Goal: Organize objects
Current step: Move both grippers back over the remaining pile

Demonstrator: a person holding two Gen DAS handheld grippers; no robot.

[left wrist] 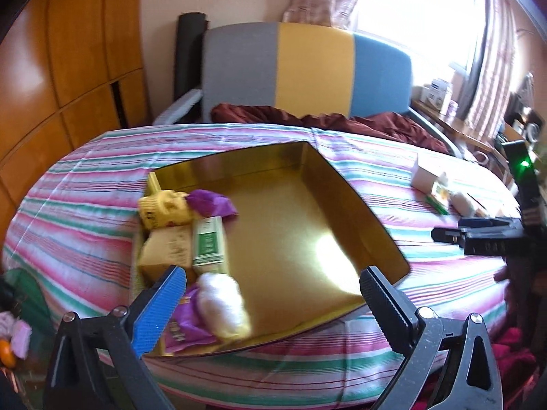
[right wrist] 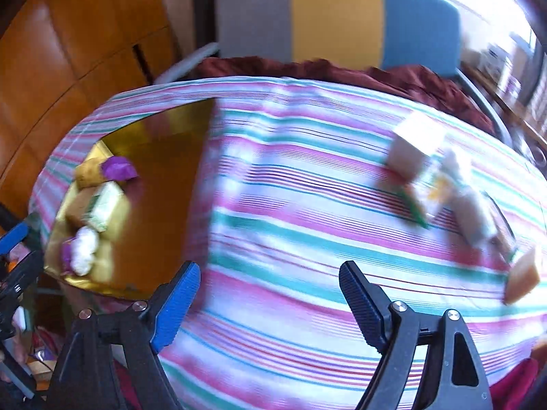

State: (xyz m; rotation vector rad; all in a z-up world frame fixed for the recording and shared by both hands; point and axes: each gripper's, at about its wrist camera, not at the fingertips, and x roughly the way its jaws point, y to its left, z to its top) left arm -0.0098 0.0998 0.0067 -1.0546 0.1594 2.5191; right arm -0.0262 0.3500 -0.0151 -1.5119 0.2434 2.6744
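A gold tray lies on the striped bed sheet. Along its left side sit a yellow packet, a purple packet, a green-and-white box, a tan box and a white fluffy item. My left gripper hangs open over the tray's near edge, empty. My right gripper is open over bare sheet, right of the tray. Loose items lie far right: a white box, a tan box and blurred packets.
A grey, yellow and blue headboard stands behind a maroon blanket. A wooden wardrobe fills the left. A cluttered desk and a curtained window are at the right. The right wrist view is motion-blurred.
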